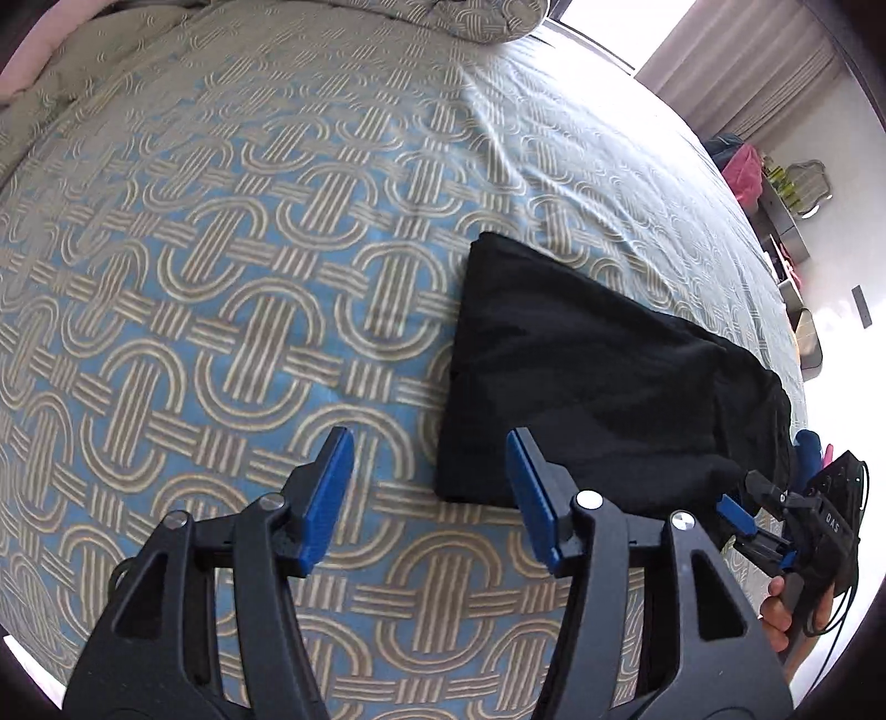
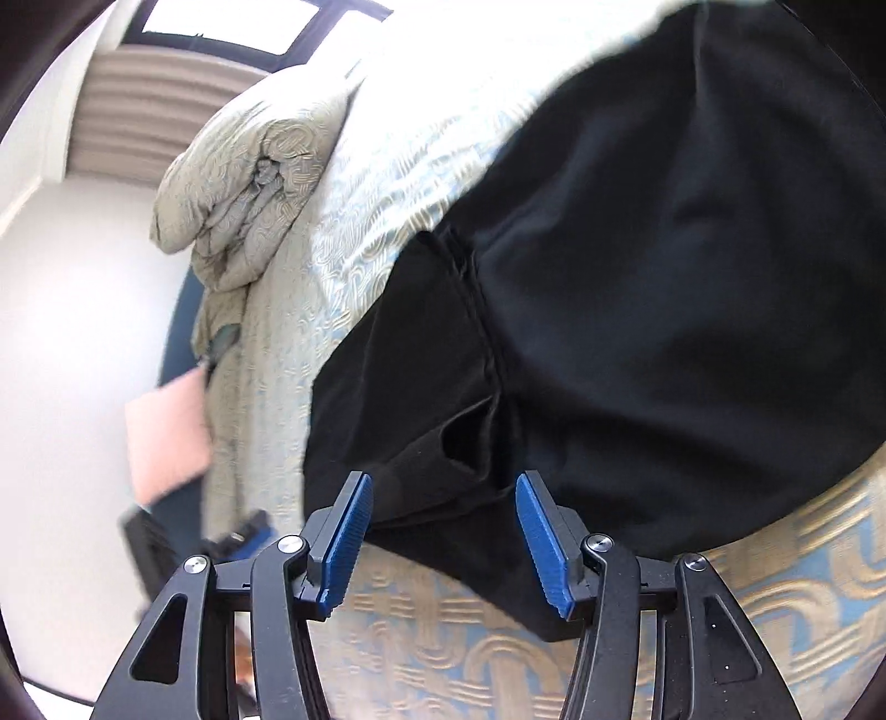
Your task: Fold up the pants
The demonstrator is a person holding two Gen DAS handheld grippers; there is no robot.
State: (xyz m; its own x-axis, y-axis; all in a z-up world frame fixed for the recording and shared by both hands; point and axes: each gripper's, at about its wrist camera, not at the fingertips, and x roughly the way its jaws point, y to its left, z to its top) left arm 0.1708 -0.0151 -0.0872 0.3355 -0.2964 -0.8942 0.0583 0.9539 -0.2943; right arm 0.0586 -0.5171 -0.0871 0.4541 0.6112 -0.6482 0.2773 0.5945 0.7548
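The black pants lie folded into a flat wedge on the patterned bedspread. My left gripper is open, with nothing between its blue pads. It hovers over the bedspread at the near left corner of the pants. In the right wrist view the pants fill the upper right. My right gripper stands open at their near edge; the rumpled cloth lies between the fingers, but the pads do not press on it. The left wrist view shows the right gripper at the pants' right end, held by a hand.
A bunched duvet in the same pattern lies at the far end of the bed. A pink pillow leans beside the bed. A shelf with pink and green things stands past the bed's right edge, near a curtain.
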